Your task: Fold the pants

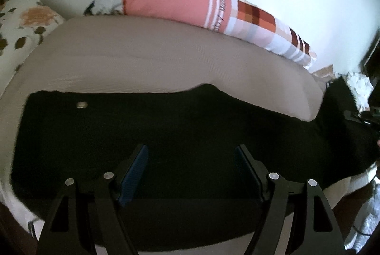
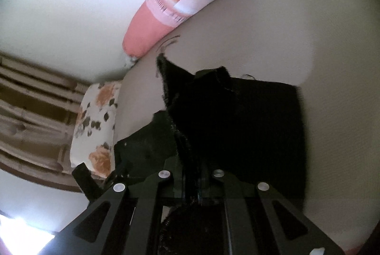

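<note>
Bed (image 1: 142, 60): one; beige surface carrying the pants; two pillows lying along its far edge
Pants (image 1: 166, 131): one black pair, lying lengthwise on the bed; soft, limp, probably light; best taken at hem or waistband
Right tongs (image 2: 193, 180): clenching a lifted fold of the pants
Left tongs (image 1: 191, 174): released, hovering over the pants, nothing between them

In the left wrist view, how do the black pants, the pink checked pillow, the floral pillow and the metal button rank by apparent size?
1. black pants
2. pink checked pillow
3. floral pillow, though the picture's edge cuts it
4. metal button
</note>
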`<control>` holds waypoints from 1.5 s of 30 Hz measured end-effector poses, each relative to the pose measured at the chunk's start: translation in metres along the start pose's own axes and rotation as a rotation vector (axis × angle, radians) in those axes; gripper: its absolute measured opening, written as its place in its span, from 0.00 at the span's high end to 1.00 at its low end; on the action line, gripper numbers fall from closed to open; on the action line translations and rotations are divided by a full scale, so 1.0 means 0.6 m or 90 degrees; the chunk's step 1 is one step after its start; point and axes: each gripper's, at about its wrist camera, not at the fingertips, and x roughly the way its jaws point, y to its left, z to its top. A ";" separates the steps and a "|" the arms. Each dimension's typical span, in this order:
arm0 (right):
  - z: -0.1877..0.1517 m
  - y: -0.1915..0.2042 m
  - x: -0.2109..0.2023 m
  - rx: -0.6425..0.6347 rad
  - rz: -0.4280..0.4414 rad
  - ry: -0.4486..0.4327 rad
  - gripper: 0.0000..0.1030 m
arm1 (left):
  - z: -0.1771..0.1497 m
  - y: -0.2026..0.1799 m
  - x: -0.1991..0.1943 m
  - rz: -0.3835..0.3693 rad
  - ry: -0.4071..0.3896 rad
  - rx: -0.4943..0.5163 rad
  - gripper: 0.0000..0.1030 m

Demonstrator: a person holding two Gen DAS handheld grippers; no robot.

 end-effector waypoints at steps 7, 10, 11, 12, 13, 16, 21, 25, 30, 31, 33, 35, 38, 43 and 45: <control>-0.004 0.093 0.176 -0.058 -0.015 0.076 0.93 | -0.012 0.053 -0.035 0.004 -0.023 -0.021 0.27; -0.019 0.125 0.248 -0.089 -0.037 0.109 0.93 | -0.012 0.066 -0.040 -0.004 -0.024 -0.027 0.27; -0.027 0.135 0.273 -0.113 -0.060 0.118 0.93 | -0.012 0.070 -0.042 -0.009 -0.024 -0.029 0.27; -0.034 0.140 0.290 -0.128 -0.077 0.126 0.93 | -0.012 0.073 -0.044 -0.015 -0.023 -0.029 0.27; -0.039 0.143 0.306 -0.136 -0.089 0.137 0.91 | -0.013 0.076 -0.046 -0.020 -0.022 -0.029 0.27; -0.050 0.142 0.335 -0.131 -0.081 0.150 0.66 | -0.014 0.082 -0.046 -0.043 -0.016 -0.033 0.27; -0.052 0.153 0.297 -0.120 -0.029 0.122 0.57 | -0.015 0.080 -0.034 -0.094 0.016 -0.051 0.27; -0.055 0.138 0.244 -0.127 -0.058 0.076 0.56 | -0.017 0.057 -0.024 -0.144 0.045 -0.035 0.27; -0.068 0.086 0.176 -0.084 -0.086 0.036 0.55 | -0.020 0.035 0.012 -0.234 0.128 -0.071 0.29; -0.073 0.073 0.163 -0.070 -0.086 0.028 0.55 | -0.020 0.031 0.022 -0.251 0.151 -0.085 0.29; -0.079 0.056 0.148 -0.046 -0.087 0.017 0.53 | -0.019 0.026 0.040 -0.271 0.190 -0.105 0.33; -0.084 0.035 0.135 -0.018 -0.084 0.006 0.52 | -0.019 0.023 0.059 -0.284 0.226 -0.126 0.37; -0.091 0.013 0.125 0.010 -0.078 -0.002 0.52 | -0.019 0.023 0.080 -0.290 0.265 -0.149 0.45; -0.095 -0.006 0.115 0.028 -0.075 -0.014 0.52 | -0.028 0.023 0.111 -0.287 0.311 -0.177 0.46; -0.094 -0.010 0.109 0.027 -0.076 -0.019 0.52 | -0.030 0.024 0.119 -0.287 0.311 -0.188 0.46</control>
